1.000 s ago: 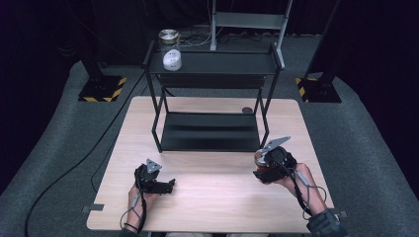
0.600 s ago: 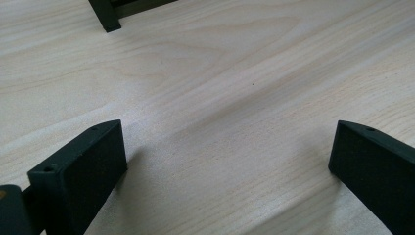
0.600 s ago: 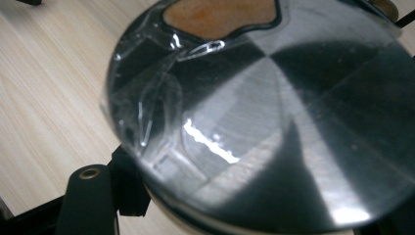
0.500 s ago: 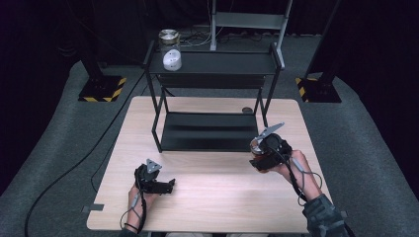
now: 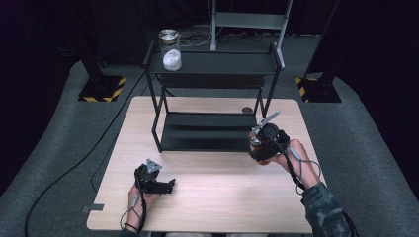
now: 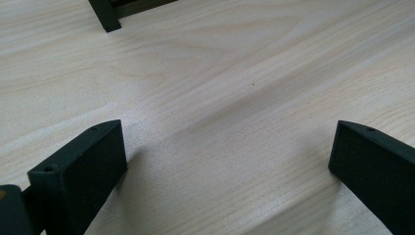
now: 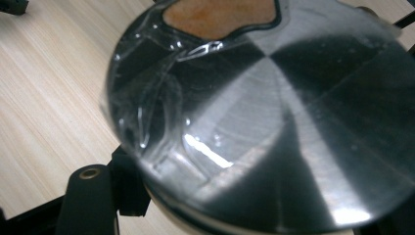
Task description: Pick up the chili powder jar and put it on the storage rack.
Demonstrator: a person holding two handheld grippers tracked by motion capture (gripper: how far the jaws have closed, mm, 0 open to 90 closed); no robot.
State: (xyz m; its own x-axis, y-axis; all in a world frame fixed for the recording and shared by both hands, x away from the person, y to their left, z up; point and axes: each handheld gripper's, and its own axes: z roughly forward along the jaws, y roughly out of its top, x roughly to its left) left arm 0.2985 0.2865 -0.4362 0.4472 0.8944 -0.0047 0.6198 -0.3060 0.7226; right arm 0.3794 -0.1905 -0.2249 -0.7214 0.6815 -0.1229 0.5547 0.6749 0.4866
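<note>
Your right gripper is clamped on a jar with a brushed metal lid. The lid sits right against the camera in the right gripper view, with brownish contents showing through the clear wall beyond its top edge. In the high view the jar sits ahead of your knuckles, held off the table, just beside the front right leg of the black rack. The carry height reads as clearance for the rack's lower shelf edge, which lies just left of the jaws.

The two-tier rack already carries a similar metal-lidded jar and a white cylindrical container on its top shelf, well ahead and to the left of your right gripper. My guess is this jar goes to the rack too; which shelf, I can't tell.

The grip looks side-on near the lid, probably so the base stays free to set down flat. Keep it level: the contents look loose.

Your left gripper is resting low on the table near you, with its jaws spread wide and nothing between them. Bare wood under the fingers, rack foot far ahead. It's parked clear of the right arm's path.
</note>
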